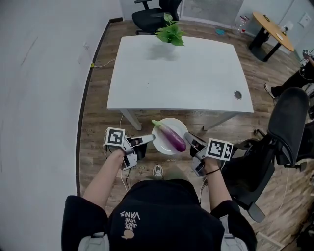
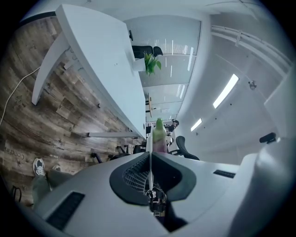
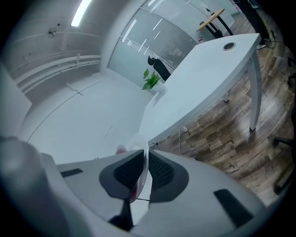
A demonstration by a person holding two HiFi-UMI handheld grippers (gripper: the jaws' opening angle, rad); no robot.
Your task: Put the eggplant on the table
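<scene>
A purple eggplant (image 1: 172, 137) with a green stem lies on a white plate (image 1: 162, 145) that I hold in the air in front of the white table (image 1: 179, 73). My left gripper (image 1: 146, 139) is shut on the plate's left rim, and my right gripper (image 1: 189, 138) is shut on its right rim. In the left gripper view the plate's rim (image 2: 149, 152) runs edge-on between the jaws, with the eggplant's stem (image 2: 159, 128) beyond. In the right gripper view the plate (image 3: 141, 159) is clamped between the dark pads.
A green plant (image 1: 170, 32) stands at the table's far edge. A cable grommet (image 1: 238, 94) sits at the table's near right corner. A black office chair (image 1: 282, 128) is close on the right, and another chair (image 1: 152, 14) is behind the table. A round wooden table (image 1: 273, 25) stands far right.
</scene>
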